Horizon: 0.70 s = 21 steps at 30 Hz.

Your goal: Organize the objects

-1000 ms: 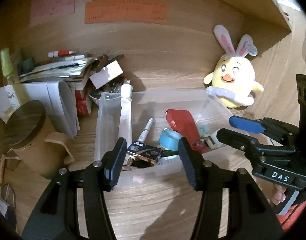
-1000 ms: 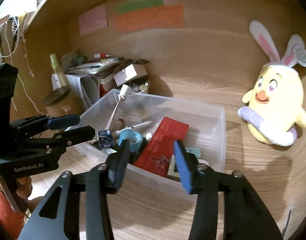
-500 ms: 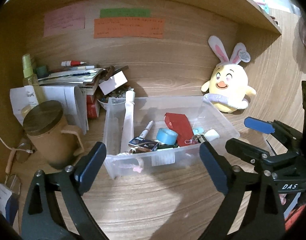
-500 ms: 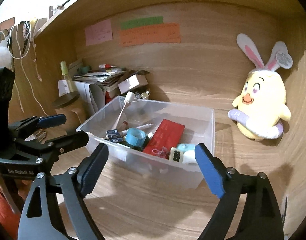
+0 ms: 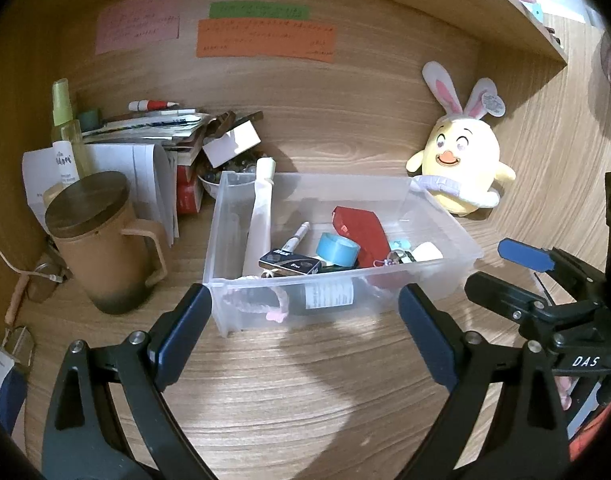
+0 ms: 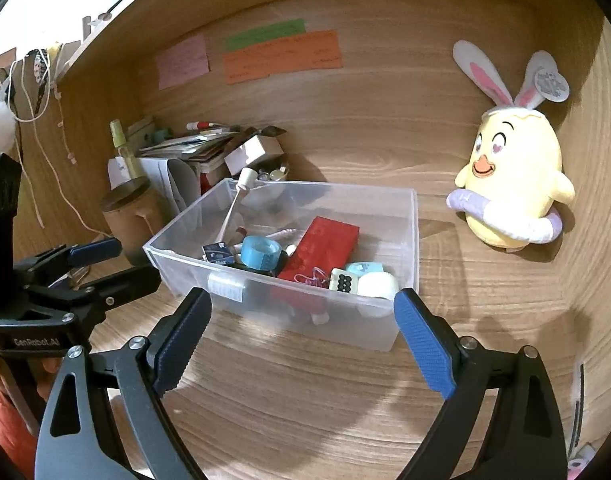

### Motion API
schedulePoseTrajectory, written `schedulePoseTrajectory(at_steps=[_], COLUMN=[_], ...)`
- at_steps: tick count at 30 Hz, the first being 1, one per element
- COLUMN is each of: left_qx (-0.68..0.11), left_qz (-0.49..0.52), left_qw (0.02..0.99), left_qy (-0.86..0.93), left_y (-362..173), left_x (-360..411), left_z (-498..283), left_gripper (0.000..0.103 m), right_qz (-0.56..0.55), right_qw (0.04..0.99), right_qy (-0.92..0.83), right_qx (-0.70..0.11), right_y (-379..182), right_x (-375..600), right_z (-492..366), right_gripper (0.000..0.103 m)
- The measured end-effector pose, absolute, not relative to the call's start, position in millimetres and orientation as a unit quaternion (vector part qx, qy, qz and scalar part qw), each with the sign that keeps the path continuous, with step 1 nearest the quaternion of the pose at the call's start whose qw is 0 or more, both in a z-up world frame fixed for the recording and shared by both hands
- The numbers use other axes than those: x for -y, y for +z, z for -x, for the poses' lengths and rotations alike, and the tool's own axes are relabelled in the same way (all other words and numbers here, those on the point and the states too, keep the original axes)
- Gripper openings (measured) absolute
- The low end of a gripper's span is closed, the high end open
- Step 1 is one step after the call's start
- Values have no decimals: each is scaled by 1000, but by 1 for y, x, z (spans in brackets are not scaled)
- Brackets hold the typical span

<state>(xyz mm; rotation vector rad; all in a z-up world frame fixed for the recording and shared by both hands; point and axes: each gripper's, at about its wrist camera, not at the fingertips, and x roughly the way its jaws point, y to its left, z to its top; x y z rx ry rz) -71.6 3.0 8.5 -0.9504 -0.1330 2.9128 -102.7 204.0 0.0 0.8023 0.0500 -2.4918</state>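
Writing on the wall notes [image 5: 265, 38] is too blurred to read; the far-left paper stack [image 5: 145, 128] hides a bowl [image 5: 209, 184].

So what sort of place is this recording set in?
Most likely a home desk nook under a shelf: paper notes stuck on the wooden back panel, a pile of papers and pens, a plush chick, and a clear bin of stationery.

Clear bin [image 5: 445, 236]; light-blue tape [image 5: 337, 249]; red packet [image 5: 363, 226] (perhaps patterned); yellow plush [image 5: 459, 168].
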Motion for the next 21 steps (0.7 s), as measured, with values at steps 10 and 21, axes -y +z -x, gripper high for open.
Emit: schedulePoseTrajectory(at_steps=[10, 21], left_qx=[48, 48], left_qz=[314, 314], left_qw=[37, 42], left_qy=[948, 947], left_y=[6, 8], left_x=[-2, -5], left_z=[72, 73], left_gripper=[96, 96], right_qz=[-302, -300], right_qw=[263, 266], right_qy=[-916, -916], right_qx=[-17, -17], right_y=[-3, -2], right_x=[-206, -204], right_z=[104, 103], right_gripper=[92, 92])
